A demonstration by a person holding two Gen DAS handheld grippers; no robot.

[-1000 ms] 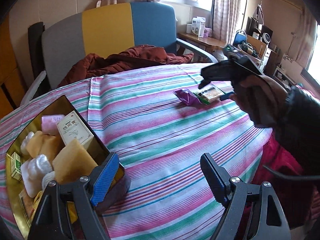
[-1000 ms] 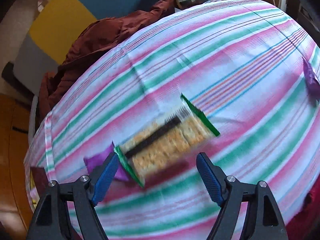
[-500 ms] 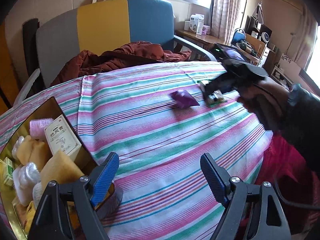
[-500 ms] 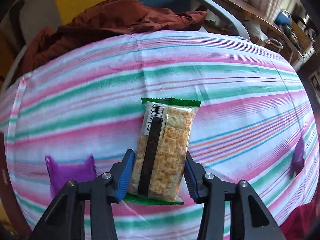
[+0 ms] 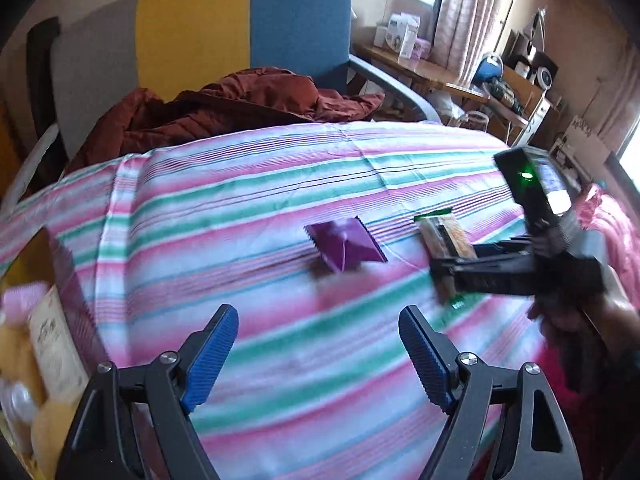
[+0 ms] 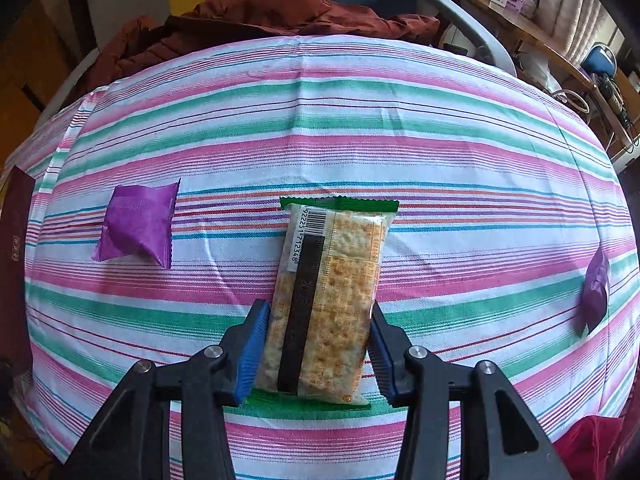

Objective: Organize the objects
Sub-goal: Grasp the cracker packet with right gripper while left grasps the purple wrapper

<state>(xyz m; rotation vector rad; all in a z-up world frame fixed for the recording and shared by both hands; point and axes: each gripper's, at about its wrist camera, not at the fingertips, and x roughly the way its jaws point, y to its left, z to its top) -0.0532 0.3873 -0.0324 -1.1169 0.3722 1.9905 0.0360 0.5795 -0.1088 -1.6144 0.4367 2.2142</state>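
The counter point(image 6: 400, 128) is draped in a pink, green and white striped cloth, and at its far edge a rust-red jacket point(image 6: 280, 12) lies heaped on a chair. At about 8 o'clock in the left wrist view, a gold tray point(image 5: 28, 256) already carries a small box and some yellowish packets, blurred there; it looks like the likely home for loose items.

The right gripper point(image 6: 316, 344) has its fingers pinching a cracker packet point(image 6: 328, 292) by its long sides near the lower end, the green crimped seam pointing to 12 o'clock. Whether the packet is off the cloth or resting on it I cannot tell. It should be light, but the crackers inside are brittle, and the clear film is slick, so a firm squeeze risks crushing while a loose one lets it slide. Taking it across the narrow width, close to the middle, seems the safest hold.

The left gripper point(image 5: 320, 356) hovers over the cloth with fingers spread wide, holding nothing.

A purple sachet point(image 6: 136, 224) lies at 9 o'clock from the crackers, well apart; it looks soft, puffy and nearly weightless, best nipped across its pillowed body. A second purple sachet point(image 6: 596, 292) sits at 3 o'clock near the counter's edge
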